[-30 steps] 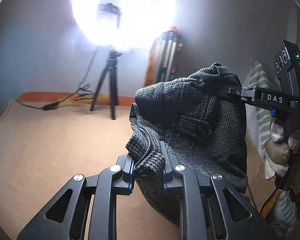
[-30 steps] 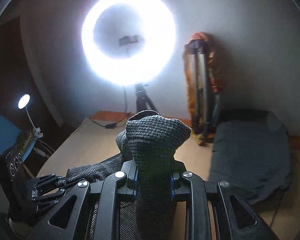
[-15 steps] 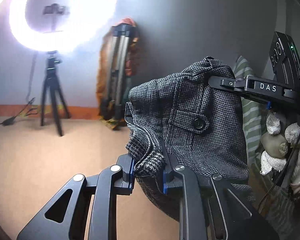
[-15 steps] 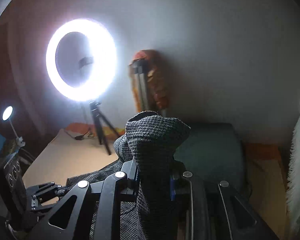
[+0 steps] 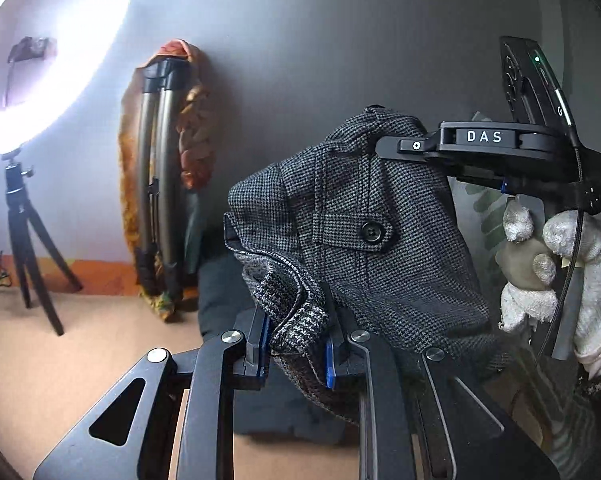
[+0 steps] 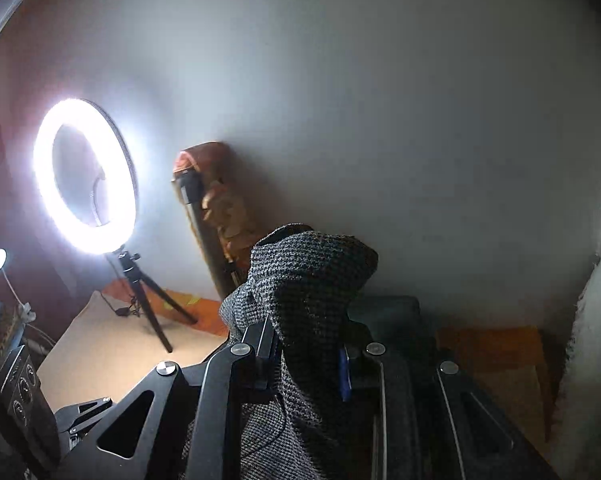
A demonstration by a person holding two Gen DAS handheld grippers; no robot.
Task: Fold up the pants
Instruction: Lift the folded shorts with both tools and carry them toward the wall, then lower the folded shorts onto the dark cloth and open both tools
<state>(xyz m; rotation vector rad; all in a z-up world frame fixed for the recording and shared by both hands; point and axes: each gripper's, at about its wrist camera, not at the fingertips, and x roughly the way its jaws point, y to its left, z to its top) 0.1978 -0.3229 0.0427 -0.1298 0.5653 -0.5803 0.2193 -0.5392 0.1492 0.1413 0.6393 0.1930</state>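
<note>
The pants (image 5: 364, 216) are grey houndstooth cloth with a buttoned pocket flap. They hang in the air between both grippers. My left gripper (image 5: 296, 340) is shut on a bunched edge of the cloth. My right gripper (image 6: 308, 360) is shut on another part of the pants (image 6: 308, 280), which stand up above its fingers. In the left wrist view the right gripper's body (image 5: 484, 148) shows at the upper right, held by a white-gloved hand (image 5: 556, 272). The lower part of the pants is hidden below the fingers.
A lit ring light (image 6: 84, 176) on a small tripod (image 5: 24, 240) stands on the tan surface (image 5: 80, 344) by the wall. A folded tripod wrapped in orange cloth (image 5: 164, 184) leans on the wall. A dark cushion (image 6: 392, 312) lies to the right.
Both grippers have swung to the right with the pants held up. The ring light has slid toward the left of both views. Both grips are unchanged.
</note>
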